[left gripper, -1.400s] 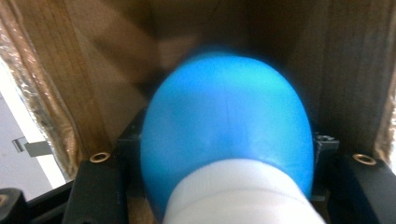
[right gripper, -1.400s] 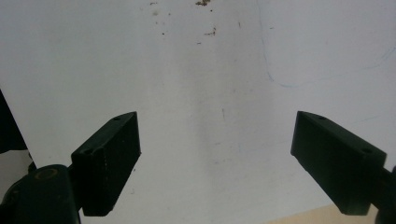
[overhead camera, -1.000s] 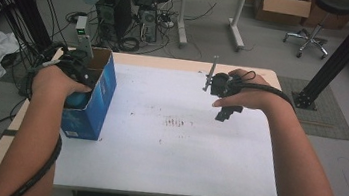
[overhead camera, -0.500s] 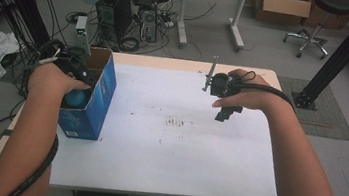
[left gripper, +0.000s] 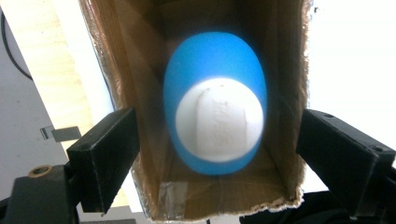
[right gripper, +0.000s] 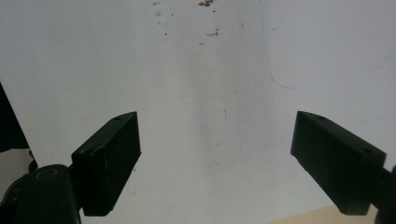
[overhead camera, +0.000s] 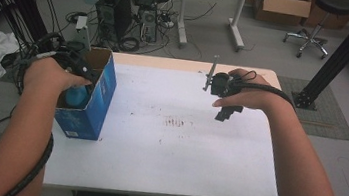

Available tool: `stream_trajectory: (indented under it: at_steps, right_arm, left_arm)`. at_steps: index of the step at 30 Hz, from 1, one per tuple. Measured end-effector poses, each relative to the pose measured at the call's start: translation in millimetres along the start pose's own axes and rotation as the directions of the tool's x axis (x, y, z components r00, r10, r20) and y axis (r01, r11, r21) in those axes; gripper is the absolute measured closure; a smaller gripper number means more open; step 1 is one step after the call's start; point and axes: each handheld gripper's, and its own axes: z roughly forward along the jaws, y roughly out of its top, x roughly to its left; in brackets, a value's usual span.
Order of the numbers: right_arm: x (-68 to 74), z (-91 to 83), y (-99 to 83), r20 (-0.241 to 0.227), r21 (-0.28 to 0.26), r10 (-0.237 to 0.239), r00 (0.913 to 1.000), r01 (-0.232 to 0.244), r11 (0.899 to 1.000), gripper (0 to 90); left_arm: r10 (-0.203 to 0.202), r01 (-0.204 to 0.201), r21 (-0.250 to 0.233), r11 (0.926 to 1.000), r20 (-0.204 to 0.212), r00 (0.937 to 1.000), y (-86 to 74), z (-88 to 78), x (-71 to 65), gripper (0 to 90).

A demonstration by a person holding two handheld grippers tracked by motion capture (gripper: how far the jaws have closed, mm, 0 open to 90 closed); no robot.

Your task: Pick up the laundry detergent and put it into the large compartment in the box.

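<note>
Left gripper (left gripper: 212, 154) hangs over the open box (overhead camera: 97, 99) at nine o'clock on the counter (overhead camera: 166, 147), its jaws just having spread apart, and the blue bottle (left gripper: 215, 121) stands down inside the box, white cap up, clear of both pads. To finish this release cleanly I'd lift straight up, keeping the jaws wide so neither pad catches the cardboard rim or tips the bottle. Right gripper (right gripper: 215, 154) waits at two o'clock, jaws apart over bare counter, holding nothing.
</note>
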Motion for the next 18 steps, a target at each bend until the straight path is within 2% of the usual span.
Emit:
stream_trajectory:
  at_steps: [10, 18]
  right_arm:
    - [0.8, -0.1, 1.1, 0.002, -0.003, -0.002, 1.0000, 0.002, 1.000, 15.9]
    - [0.4, -2.2, 1.8, 0.003, -0.014, 0.004, 1.0000, -0.004, 1.000, 15.9]
  left_arm:
    - [0.056, -0.057, -0.025, 0.9981, -0.024, 0.9981, -2.9, -16.4, -13.4, 11.3]
    - [0.123, -0.125, -0.036, 0.9915, -0.043, 0.9914, -5.6, -28.3, -26.9, 9.1]
